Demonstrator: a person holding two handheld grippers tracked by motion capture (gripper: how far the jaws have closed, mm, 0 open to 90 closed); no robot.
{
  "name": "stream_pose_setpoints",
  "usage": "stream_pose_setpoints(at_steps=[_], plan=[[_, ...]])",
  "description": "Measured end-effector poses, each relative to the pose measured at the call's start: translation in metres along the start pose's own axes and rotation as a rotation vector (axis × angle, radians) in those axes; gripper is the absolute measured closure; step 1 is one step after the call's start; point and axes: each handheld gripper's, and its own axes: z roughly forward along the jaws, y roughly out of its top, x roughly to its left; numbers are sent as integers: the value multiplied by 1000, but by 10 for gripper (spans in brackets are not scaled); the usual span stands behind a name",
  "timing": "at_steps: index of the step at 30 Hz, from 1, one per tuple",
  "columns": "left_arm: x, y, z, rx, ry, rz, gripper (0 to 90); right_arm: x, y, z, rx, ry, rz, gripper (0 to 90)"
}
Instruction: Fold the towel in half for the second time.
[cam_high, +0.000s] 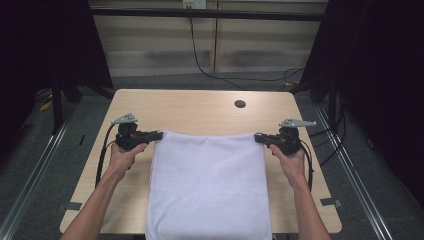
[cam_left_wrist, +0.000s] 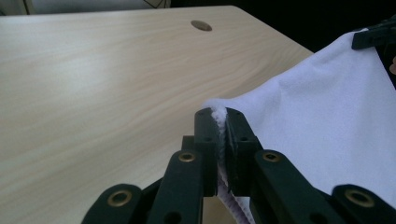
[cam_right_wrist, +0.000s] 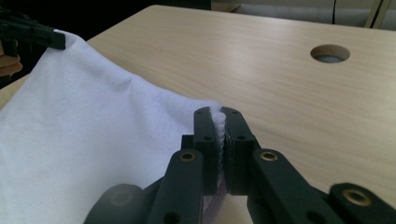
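Observation:
A white towel (cam_high: 207, 185) is stretched between both grippers above the light wooden table (cam_high: 200, 107); its near part runs toward the table's front edge. My left gripper (cam_high: 159, 135) is shut on the towel's far left corner, and its pads pinch the fluffy edge (cam_left_wrist: 218, 116). My right gripper (cam_high: 258, 137) is shut on the far right corner, with the cloth edge (cam_right_wrist: 218, 119) squeezed between its jaws. The towel's far edge runs taut from one gripper to the other. A hand holds each gripper from below.
A round cable hole (cam_high: 240, 104) sits in the table at the back right. Bare tabletop lies beyond the towel and at both sides. Dark curtains flank the table, and cables run on the floor behind it.

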Motion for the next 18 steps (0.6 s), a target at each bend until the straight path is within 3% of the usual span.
stream_pose_setpoints(at_steps=[4,7,18], plan=[[1,13,-5,-15,4,36,850,-2,13,-5,-16,-7,-9,859],[0,24,-10,-42,2,43,850,0,21,-9,-51,-2,-16,859],[0,66,-18,-122,20,62,851,3,59,-11,-86,-27,-52,862]])
